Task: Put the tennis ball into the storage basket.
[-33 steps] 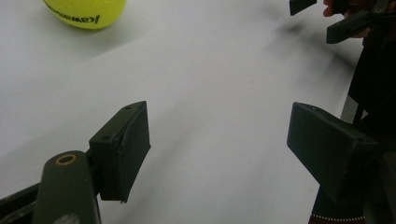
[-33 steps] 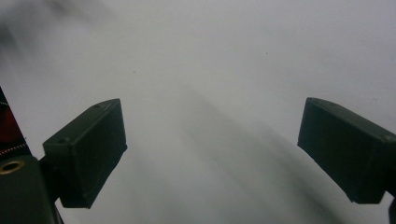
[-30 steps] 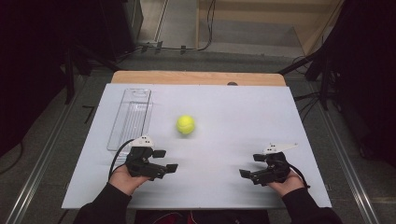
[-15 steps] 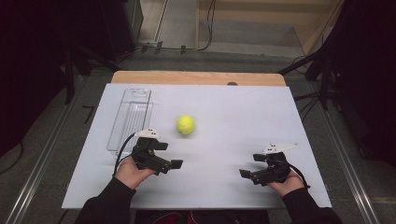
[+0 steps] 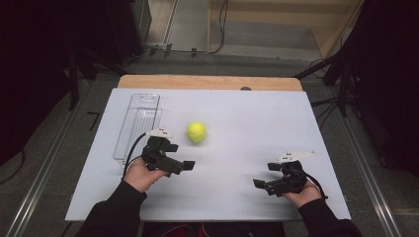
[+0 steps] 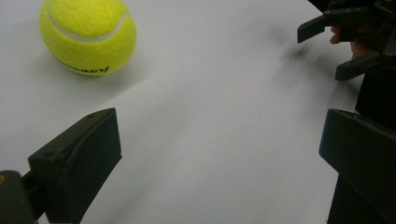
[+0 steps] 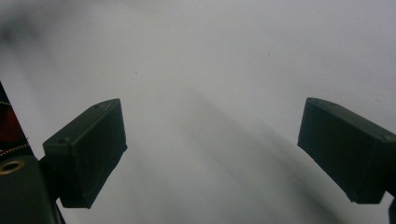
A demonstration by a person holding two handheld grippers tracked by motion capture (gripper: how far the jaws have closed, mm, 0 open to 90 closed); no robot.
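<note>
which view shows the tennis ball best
The left gripper view: the tennis ball is close and sharp there, with its seam and printed lettering visible, though its top is cut off by the frame. The high view shows the whole ball on the white table, but small.

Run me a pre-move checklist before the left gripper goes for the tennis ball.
1. Left gripper open: ok, its jaws stand wide apart in the left gripper view.
2. Tennis ball free to take: ok, it sits alone on the white table, touching nothing.
3. Jaws lined up on the ball: not ok, the ball lies up and to the left of the gap in the left gripper view.
4. Path to the ball: ok, only bare table lies between.
5. Clear plastic tray out of the way: ok, it lies apart from the ball, on its left.
6. Right gripper out of the way: ok, open and far off to the right.
</note>
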